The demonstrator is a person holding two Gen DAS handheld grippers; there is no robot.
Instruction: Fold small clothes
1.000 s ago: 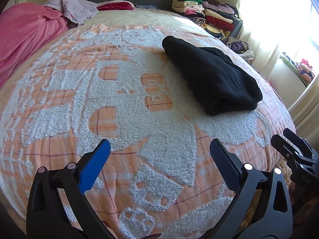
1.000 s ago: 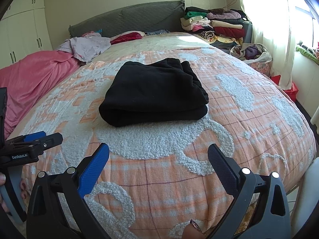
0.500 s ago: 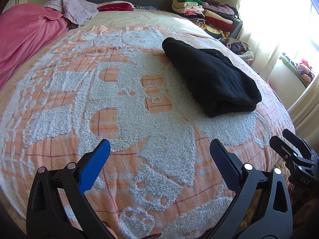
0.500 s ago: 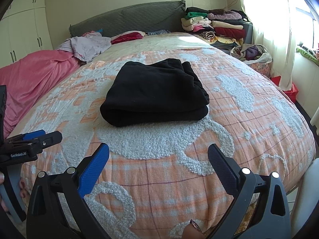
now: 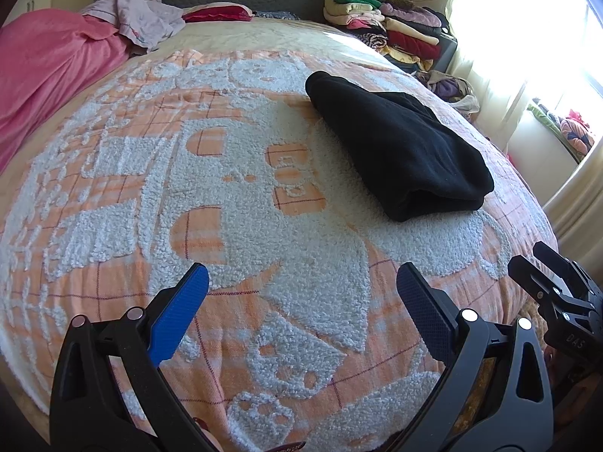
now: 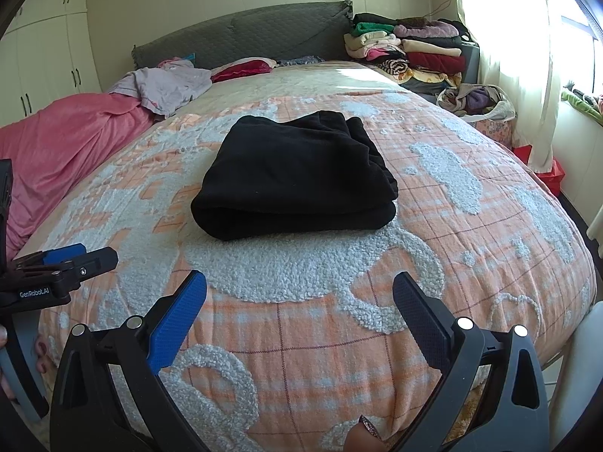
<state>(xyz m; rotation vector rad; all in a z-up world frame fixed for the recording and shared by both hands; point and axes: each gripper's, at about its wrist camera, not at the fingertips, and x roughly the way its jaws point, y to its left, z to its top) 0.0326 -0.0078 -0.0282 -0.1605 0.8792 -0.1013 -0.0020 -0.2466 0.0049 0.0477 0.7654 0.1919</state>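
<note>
A folded black garment [image 6: 297,177] lies on the orange and white bedspread [image 6: 471,248], in the middle of the bed. In the left wrist view it [image 5: 399,147] lies to the upper right. My left gripper [image 5: 301,290] is open and empty, held above the near part of the bedspread [image 5: 188,188], well short of the garment. My right gripper [image 6: 299,293] is open and empty, near the bed's front edge, facing the garment's folded edge. Each gripper shows at the edge of the other's view: the left gripper [image 6: 56,267], the right gripper [image 5: 554,293].
A pink blanket [image 6: 68,143] covers the bed's left side, with a lilac garment [image 6: 169,86] near the grey headboard [image 6: 241,37]. A stack of folded clothes [image 6: 407,52] stands at the back right beside a basket of clothes [image 6: 475,101]. Curtain and window are at right.
Both grippers have drawn back slightly toward the bed's front edge; the black garment lies unmoved. Both stay open.
</note>
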